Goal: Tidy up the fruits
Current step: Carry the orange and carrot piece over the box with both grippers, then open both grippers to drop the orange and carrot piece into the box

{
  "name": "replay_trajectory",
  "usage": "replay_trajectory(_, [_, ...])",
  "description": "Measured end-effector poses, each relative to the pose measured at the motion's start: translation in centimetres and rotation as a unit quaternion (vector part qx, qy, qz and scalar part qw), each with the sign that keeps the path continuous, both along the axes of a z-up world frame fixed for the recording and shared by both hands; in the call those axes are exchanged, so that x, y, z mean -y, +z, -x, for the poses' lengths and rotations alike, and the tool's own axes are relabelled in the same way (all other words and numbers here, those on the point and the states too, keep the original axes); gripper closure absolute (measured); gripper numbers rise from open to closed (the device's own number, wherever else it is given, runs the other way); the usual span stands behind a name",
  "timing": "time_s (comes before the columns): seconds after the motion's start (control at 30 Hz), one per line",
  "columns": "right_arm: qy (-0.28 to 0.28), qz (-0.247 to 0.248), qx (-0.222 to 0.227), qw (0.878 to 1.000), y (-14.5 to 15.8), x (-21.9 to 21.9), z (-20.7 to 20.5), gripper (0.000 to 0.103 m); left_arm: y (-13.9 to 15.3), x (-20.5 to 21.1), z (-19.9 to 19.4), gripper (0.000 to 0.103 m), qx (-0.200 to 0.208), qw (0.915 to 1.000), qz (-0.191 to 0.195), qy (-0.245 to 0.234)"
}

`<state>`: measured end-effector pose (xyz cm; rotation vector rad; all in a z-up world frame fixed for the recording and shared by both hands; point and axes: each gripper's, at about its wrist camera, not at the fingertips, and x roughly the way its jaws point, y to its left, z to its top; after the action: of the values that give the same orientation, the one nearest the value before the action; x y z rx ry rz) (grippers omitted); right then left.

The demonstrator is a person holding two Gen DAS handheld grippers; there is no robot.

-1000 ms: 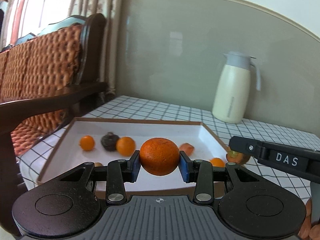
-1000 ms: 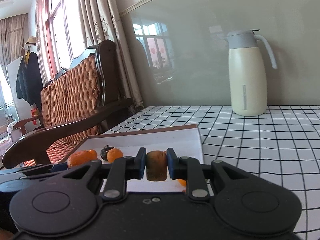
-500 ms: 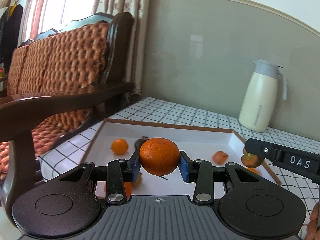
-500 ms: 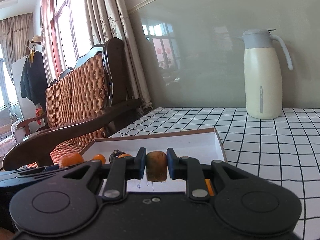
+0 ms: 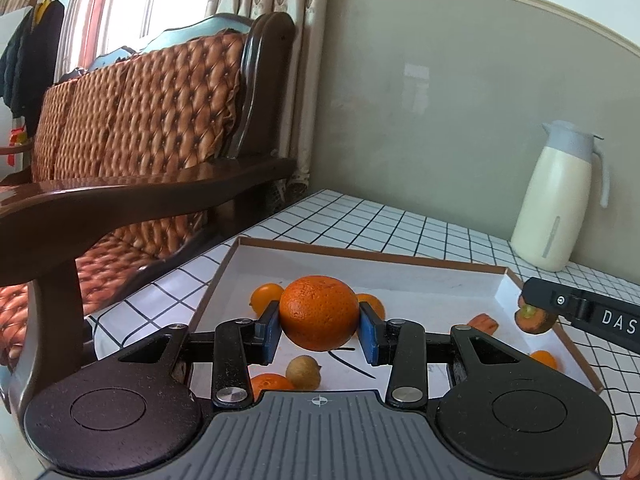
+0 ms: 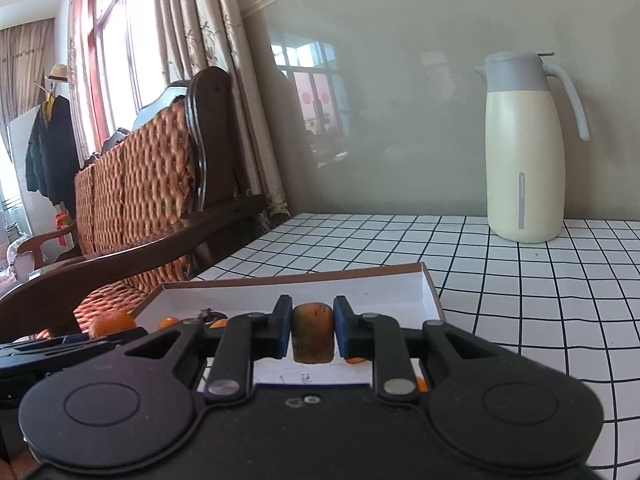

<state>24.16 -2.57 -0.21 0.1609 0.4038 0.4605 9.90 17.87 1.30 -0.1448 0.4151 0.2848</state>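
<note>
1. Two loads in the air at once: your left gripper (image 5: 319, 325) is clamped on a big orange (image 5: 319, 312), and your right gripper (image 6: 308, 334) is pinching a brownish-orange stub (image 6: 313, 334), maybe a carrot chunk, hard to tell.
2. What's changed over the last second: the left view has swung toward the sofa (image 5: 132, 120). The thermos jug (image 5: 556, 196) has slid off to the right, and the box tray (image 5: 360, 250) now sits right of centre.
3. The orange hangs above the tray's near-left part, over a small tan fruit (image 5: 303, 371) and near the little oranges (image 5: 267, 296).
4. The grip on either piece looks the same as before, no slip.
5. My read: you're lining up a drop spot, so nothing's been sorted yet. Watch the loose stuff underneath when you let go.
</note>
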Motion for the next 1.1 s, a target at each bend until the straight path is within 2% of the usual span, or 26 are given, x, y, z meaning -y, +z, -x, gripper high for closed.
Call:
replay_trajectory(0.6, [-0.034,0.021,-0.021,0.999,-1.6,-0.1,-2.4,0.088,-1.2,-0.7,-2.4,0.063,-0.024,0.9995,-0.004,0.019])
replay_trajectory(0.67, [-0.048,0.035,-0.022,0.998,-1.8,-0.2,-2.5,0.069,-1.5,-0.8,-2.9,0.063,-0.028,0.9992,-0.011,0.025])
replay_trajectory(0.7, [-0.057,0.028,-0.016,0.998,-1.6,0.1,-2.2,0.048,-1.7,-0.8,-3.2,0.057,-0.031,0.999,-0.012,0.03])
replay_trajectory(0.73, [-0.062,0.015,0.0,0.998,-1.3,0.5,-1.7,0.031,-1.7,-0.9,-3.4,0.046,-0.033,0.999,-0.008,0.029])
replay_trajectory(0.77, [-0.068,0.009,0.014,0.998,-0.9,0.7,-1.2,0.026,-1.6,-1.0,-3.4,0.008,-0.032,0.999,-0.006,0.032])
replay_trajectory(0.8, [-0.074,0.005,0.03,0.997,-0.5,0.9,-0.7,0.021,-1.3,-0.8,-3.1,0.0,-0.024,0.9987,-0.01,0.043])
replay_trajectory(0.83, [-0.074,-0.004,0.041,0.996,-0.2,1.2,-0.4,0.019,-0.8,-0.5,-2.5,0.0,0.0,0.9986,-0.022,0.048])
replay_trajectory(0.9, [-0.079,-0.031,0.05,0.995,0.2,2.1,0.0,0.009,-0.1,-0.3,-2.1,0.0,0.019,0.9984,-0.034,0.04])
replay_trajectory(1.1, [-0.076,-0.045,0.032,0.996,0.0,3.2,-0.4,0.006,0.4,-0.5,-1.4,0.0,0.028,0.9977,-0.036,0.051])
